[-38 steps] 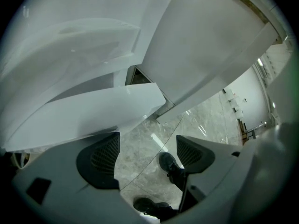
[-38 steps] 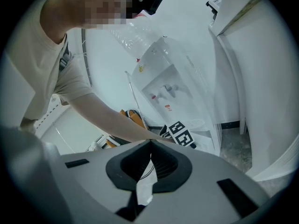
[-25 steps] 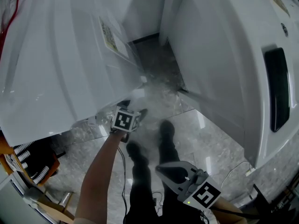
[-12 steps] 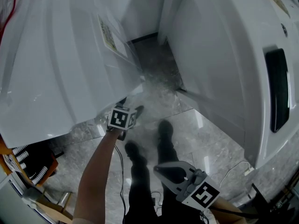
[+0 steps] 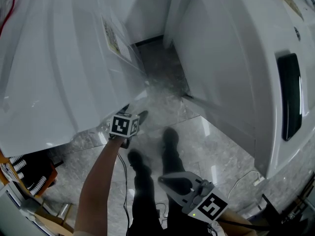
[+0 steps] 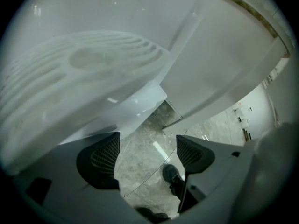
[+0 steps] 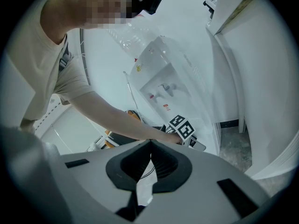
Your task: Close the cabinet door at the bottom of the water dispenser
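The white water dispenser [image 5: 64, 68] fills the left of the head view, a printed label [image 5: 117, 38] on its front. I cannot make out a gap around its bottom cabinet door [image 5: 125, 85]. My left gripper [image 5: 134, 111] is down at the dispenser's lower front corner, open. Between its pads [image 6: 100, 164] only floor shows, under a white ribbed panel [image 6: 93, 64]. My right gripper [image 5: 163, 180] hangs low over the person's legs, shut and empty. The right gripper view shows the dispenser [image 7: 161, 80] and the left gripper's marker cube [image 7: 182, 127].
A tall white appliance [image 5: 231, 63] with a black handle slot [image 5: 289, 96] stands on the right, leaving a narrow marble floor strip [image 5: 167, 90] between. The person's shoes [image 5: 170, 136] stand just behind the left gripper. An orange object [image 5: 27, 173] and cables [image 5: 246, 177] lie on the floor.
My left gripper has drifted slightly left along the dispenser's bottom edge. The right gripper has hardly moved and stays shut.
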Demonstrator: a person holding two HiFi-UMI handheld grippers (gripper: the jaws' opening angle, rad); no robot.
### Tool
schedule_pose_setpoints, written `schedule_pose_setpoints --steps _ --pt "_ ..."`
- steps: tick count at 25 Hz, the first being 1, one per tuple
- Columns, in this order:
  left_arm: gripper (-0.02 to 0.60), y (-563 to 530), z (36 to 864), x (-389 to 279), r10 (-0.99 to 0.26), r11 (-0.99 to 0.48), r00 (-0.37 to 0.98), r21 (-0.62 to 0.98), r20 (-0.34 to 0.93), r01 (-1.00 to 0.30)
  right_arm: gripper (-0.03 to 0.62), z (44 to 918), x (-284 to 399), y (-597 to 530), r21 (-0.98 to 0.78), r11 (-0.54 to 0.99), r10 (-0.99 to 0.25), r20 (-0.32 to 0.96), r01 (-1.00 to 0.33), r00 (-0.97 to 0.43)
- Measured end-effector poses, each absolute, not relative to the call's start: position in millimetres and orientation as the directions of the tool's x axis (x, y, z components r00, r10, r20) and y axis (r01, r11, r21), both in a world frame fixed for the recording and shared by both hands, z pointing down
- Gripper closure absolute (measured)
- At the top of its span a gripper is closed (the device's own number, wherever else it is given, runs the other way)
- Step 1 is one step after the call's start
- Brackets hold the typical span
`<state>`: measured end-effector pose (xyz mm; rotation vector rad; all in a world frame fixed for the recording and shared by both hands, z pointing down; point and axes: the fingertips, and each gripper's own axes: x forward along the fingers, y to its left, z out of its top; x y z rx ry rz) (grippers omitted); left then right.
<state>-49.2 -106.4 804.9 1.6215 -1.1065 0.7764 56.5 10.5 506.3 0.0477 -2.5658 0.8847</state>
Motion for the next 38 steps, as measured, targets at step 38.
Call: schedule_pose_setpoints --steps 38 --pt "0.232 -129 801 -50 -0.413 -0.012 0.353 0.383 0.839 -0.924 0.577 509 66 4 -0.571 0.805 0.110 0.415 -0.164 -0.903"
